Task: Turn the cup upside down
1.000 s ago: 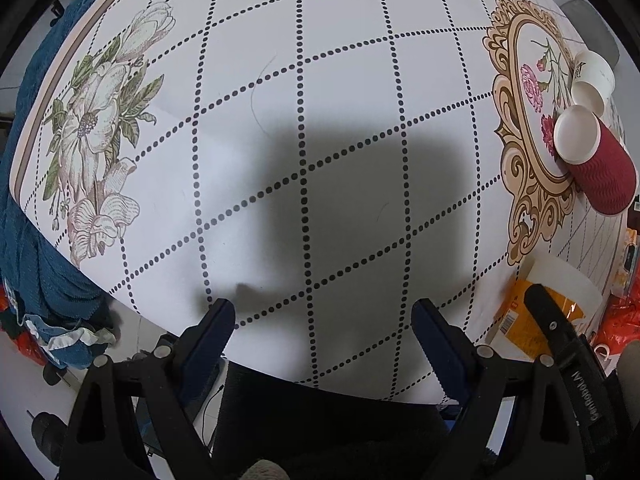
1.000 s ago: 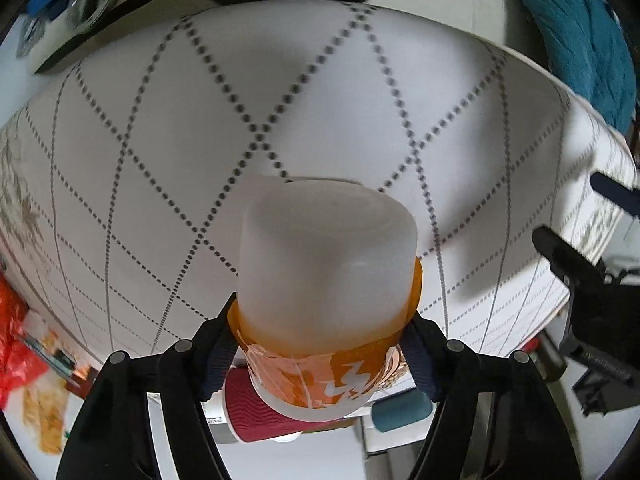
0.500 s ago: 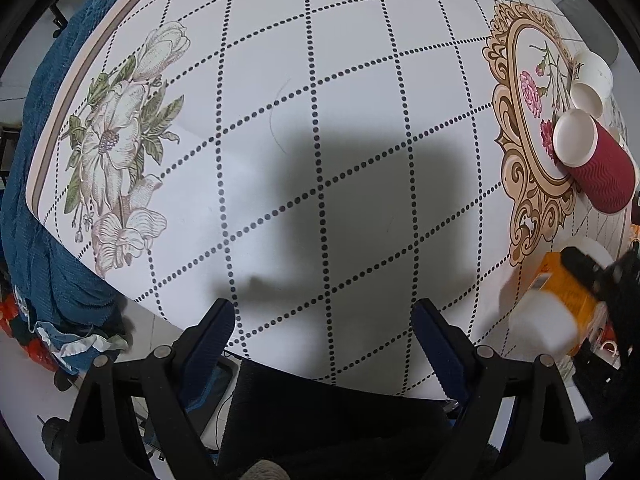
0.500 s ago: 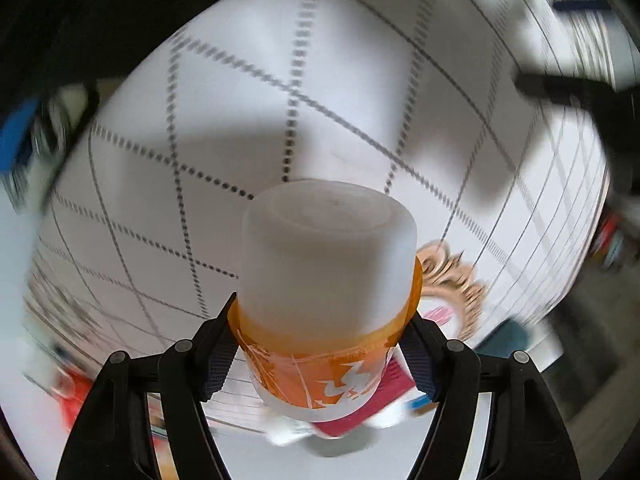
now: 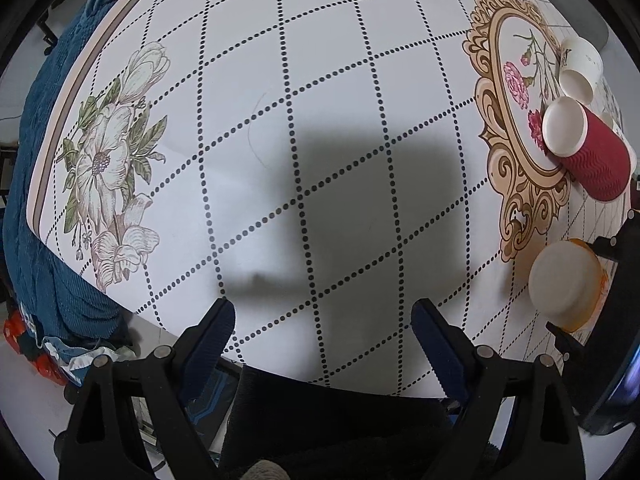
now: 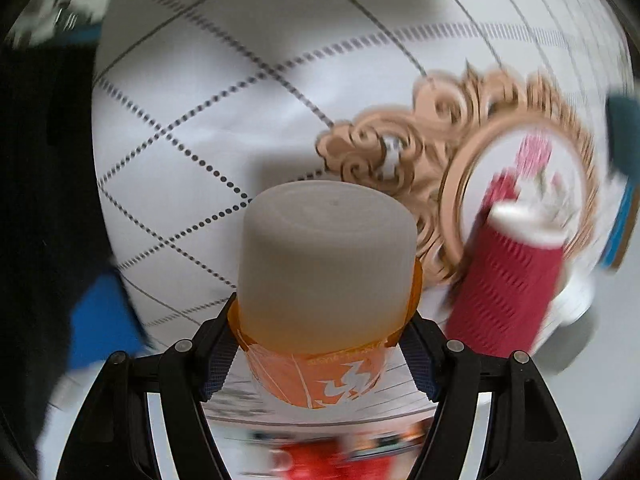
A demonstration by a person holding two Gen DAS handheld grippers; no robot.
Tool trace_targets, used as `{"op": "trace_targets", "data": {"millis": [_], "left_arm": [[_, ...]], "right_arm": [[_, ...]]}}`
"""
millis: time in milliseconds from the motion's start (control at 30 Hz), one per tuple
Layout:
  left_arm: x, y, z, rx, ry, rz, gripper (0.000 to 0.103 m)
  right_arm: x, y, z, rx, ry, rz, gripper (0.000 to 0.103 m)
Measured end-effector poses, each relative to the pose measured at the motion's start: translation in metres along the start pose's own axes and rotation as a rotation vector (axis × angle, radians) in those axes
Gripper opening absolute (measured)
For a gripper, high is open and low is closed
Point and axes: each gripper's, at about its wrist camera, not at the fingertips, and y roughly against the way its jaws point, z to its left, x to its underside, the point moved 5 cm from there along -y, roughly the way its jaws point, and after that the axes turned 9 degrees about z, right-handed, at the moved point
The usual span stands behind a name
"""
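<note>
My right gripper (image 6: 320, 344) is shut on a translucent cup with an orange sleeve (image 6: 324, 264). Its closed base points away from the camera, and it hangs over the table's near edge. The same cup (image 5: 564, 284) shows at the right edge of the left wrist view, base up, with the right gripper's black body beside it. My left gripper (image 5: 322, 328) is open and empty above the table's front edge.
The table (image 5: 320, 80) has a white cloth with a dotted diamond grid, flowers and a gold frame print. A red ribbed cup (image 5: 588, 152) (image 6: 516, 280) stands upside down at the right. A white cup (image 5: 580, 68) lies beside it. Blue fabric (image 5: 36, 160) hangs at the left.
The right gripper has turned the orange cup and swung it towards the gold frame and the red cup. In the left wrist view the cup came in at the right. The left gripper stayed open.
</note>
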Motion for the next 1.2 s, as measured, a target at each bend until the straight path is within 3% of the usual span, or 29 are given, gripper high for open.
{"op": "trace_targets", "data": {"millis": [267,667,900,1167,1200], "left_arm": [[0.013,-0.004,-0.021,-0.009,-0.024,-0.001,0.09],[0.019,-0.006,-0.043,-0.019,-0.048,-0.002,0.09],[0.03,-0.01,-0.055,-0.025,-0.059,-0.003,0.09],[0.046,-0.014,-0.063,-0.032,-0.07,-0.004,0.09],[0.046,-0.014,-0.064,-0.032,-0.072,-0.005,0.09]], "right_arm": [[0.004,-0.021,-0.051,-0.361,-0.287,0.028,0.075],[0.022,-0.055,-0.099,-0.7,-0.546,0.02,0.075],[0.031,-0.075,-0.113,-0.811,-0.642,0.028,0.075],[0.043,-0.093,-0.098,-0.841,-0.679,0.054,0.077],[0.044,-0.095,-0.098,-0.838,-0.679,0.06,0.082]]}}
